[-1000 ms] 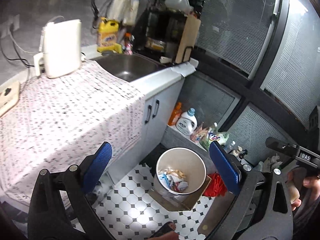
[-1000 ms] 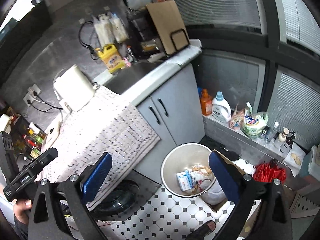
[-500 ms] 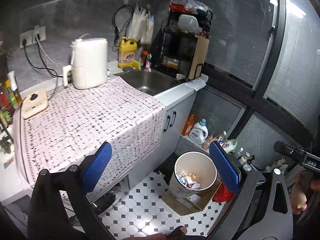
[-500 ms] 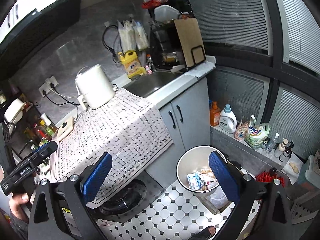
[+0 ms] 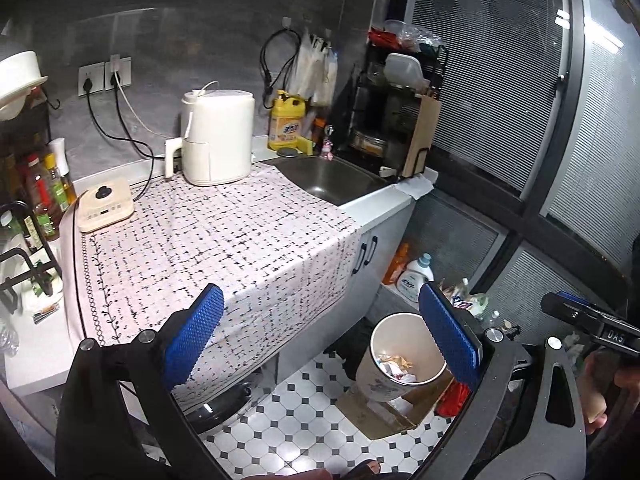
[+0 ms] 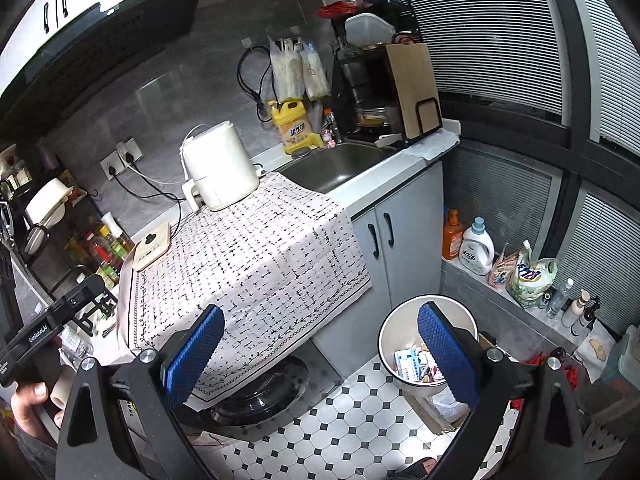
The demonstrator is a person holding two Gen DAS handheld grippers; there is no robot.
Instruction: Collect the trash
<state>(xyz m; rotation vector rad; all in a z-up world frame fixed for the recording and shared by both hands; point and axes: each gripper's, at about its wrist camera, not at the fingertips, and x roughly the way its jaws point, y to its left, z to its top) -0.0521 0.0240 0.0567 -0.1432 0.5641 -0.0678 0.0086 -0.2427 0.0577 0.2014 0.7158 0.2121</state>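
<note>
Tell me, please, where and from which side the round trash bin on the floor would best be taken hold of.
Probably at its rim. The trash bin stands upright and open-topped on the tiled floor, too wide to span, so one jaw inside and one outside the thin wall suits it. Come from above on the side toward the floor tiles: the cabinet and a cardboard box crowd the others.

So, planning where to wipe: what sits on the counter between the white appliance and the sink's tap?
In both views, a yellow detergent jug stands between the white appliance and the tap, with a dark round sink plug lying before it.
</note>
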